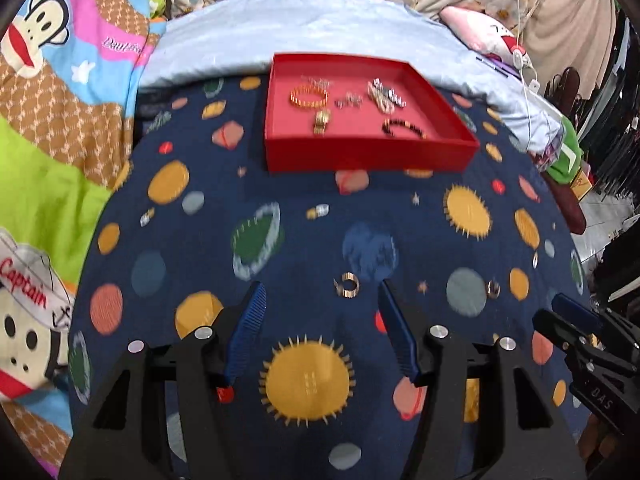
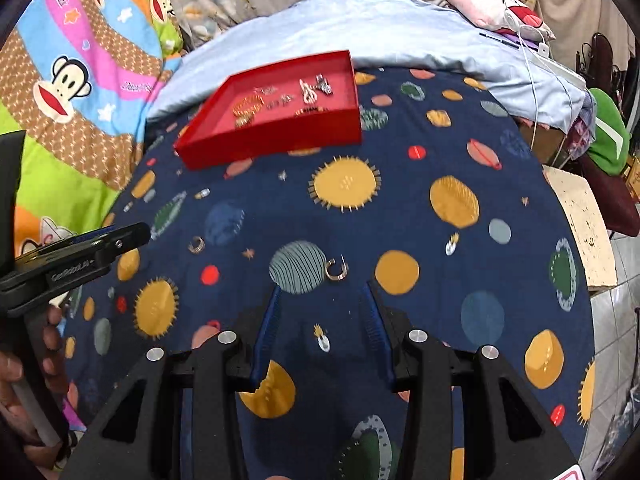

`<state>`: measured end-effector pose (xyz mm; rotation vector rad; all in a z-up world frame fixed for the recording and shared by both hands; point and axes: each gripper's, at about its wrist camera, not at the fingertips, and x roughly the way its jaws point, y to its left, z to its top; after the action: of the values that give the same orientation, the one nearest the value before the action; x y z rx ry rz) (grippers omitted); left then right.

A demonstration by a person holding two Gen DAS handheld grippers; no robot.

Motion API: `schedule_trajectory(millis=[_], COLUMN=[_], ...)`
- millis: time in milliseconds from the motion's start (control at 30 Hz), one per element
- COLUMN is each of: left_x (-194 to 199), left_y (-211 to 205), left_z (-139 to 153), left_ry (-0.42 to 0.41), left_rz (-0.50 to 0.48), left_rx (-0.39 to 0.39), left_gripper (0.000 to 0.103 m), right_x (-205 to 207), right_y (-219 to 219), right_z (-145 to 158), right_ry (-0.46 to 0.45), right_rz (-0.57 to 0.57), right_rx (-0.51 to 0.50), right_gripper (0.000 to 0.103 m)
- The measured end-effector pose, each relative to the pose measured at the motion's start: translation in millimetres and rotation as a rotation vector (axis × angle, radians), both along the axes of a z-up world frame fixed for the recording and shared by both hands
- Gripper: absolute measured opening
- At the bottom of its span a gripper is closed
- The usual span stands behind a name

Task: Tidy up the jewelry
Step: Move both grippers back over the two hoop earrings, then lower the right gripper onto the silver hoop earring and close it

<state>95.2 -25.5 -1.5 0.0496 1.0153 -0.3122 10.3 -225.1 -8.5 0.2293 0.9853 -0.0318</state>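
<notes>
A red tray [image 1: 372, 156] sits far on the navy planet-print cloth and holds several bracelets and small jewelry pieces; it also shows in the right wrist view [image 2: 272, 142]. A gold ring [image 1: 347, 286] lies just ahead of my open, empty left gripper [image 1: 322, 294], slightly right of its middle. A second gold ring [image 1: 493, 289] lies to the right. In the right wrist view that second ring [image 2: 336, 269] lies just ahead of my open, empty right gripper [image 2: 322, 294]. The first ring [image 2: 196, 245] lies to the left, near the left gripper's tip [image 2: 120, 240].
The navy cloth [image 1: 280, 208] covers a rounded surface on a bed. A pale blue pillow [image 1: 320, 28] lies behind the tray. A cartoon blanket [image 1: 60, 80] lies left. A white cable [image 1: 528, 80] and clutter are at the right edge, where the floor drops away.
</notes>
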Motion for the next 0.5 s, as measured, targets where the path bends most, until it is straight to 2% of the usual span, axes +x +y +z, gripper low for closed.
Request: schedule_trajectory(millis=[400, 500], left_x=[-1, 2], left_y=[8, 8], left_z=[-22, -26], left_ry=[0.042, 0.058], left_rz=[0.029, 0.032], left_rx=[0.02, 0.017], left_gripper=[0.056, 0.056], right_x=[30, 38], right_y=[4, 5], right_z=[-35, -44], right_ry=[0.052, 0.07], right_rz=[-0.006, -0.013], right_rx=[-0.025, -0.031], right_gripper=[0.041, 0.037])
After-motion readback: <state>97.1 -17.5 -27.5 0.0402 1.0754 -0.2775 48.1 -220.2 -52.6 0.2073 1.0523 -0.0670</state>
